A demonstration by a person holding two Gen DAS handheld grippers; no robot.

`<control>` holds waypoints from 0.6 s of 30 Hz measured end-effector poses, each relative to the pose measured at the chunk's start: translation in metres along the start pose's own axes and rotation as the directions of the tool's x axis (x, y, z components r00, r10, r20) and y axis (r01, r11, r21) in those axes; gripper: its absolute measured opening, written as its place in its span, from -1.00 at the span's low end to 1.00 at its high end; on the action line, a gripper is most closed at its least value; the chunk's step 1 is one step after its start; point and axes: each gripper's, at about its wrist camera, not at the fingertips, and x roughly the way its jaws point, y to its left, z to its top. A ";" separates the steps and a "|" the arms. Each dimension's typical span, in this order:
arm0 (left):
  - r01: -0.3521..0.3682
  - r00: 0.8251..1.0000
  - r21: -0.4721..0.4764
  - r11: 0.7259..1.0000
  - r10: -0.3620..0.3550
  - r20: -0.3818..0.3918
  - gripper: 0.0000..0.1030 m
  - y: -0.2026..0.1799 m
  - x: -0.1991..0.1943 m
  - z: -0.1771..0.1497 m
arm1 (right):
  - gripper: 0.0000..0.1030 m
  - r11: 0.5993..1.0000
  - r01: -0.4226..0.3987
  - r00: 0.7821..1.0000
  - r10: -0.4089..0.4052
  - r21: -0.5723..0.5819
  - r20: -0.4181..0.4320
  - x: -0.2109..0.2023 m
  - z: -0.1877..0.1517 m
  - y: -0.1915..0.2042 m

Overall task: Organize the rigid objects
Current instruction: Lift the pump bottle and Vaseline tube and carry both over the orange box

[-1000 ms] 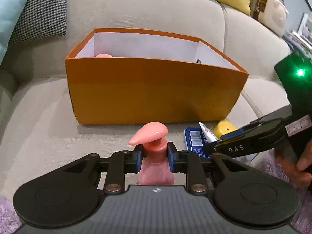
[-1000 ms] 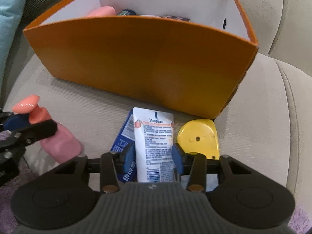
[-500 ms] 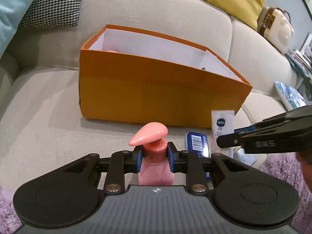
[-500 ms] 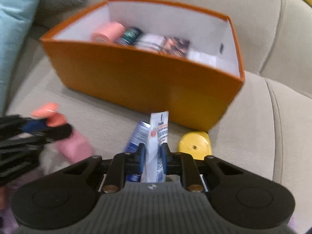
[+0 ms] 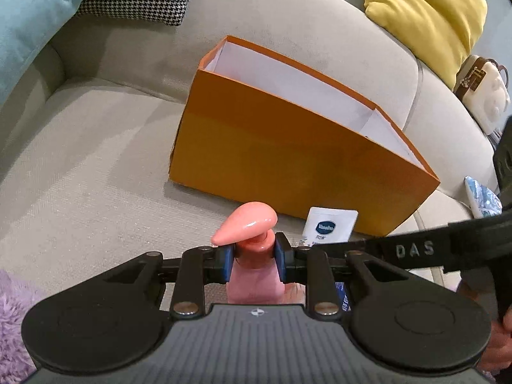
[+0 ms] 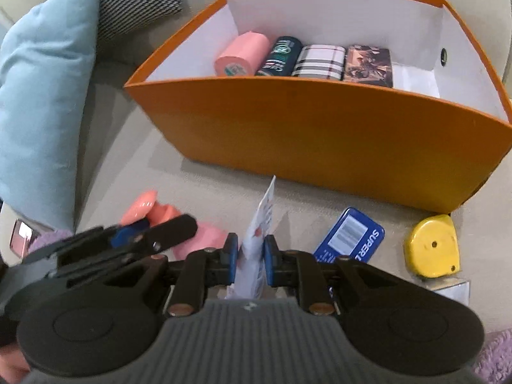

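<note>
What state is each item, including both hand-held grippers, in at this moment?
Left hand-held gripper: shut on the pink pump bottle's neck.
Pink pump bottle: held upright.
Right hand-held gripper: shut on the white tube.
White tube: gripped edge-on.
Orange box: open, four items inside.
Blue tin: lying on sofa.
Yellow tape measure: lying on sofa.

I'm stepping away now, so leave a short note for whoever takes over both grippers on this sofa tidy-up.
Left gripper: shut on the pink pump bottle.
Right gripper: shut on the white Vaseline tube.
Done: four items lie in a row inside the orange box.
Left: box both held items, then the blue tin and yellow tape measure on the sofa in front of the box.
</note>
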 end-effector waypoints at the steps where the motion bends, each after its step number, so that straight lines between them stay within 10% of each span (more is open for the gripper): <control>1: -0.001 1.000 0.003 1.000 0.001 0.001 -0.44 -0.001 0.000 0.000 | -0.64 1.000 0.003 1.000 -0.003 0.001 0.000 0.002 0.001 -0.001; 18: 0.013 1.000 -0.018 1.000 -0.013 0.006 -0.43 0.003 0.001 0.000 | -0.52 0.998 0.001 0.998 0.003 0.063 -0.059 0.031 0.000 -0.019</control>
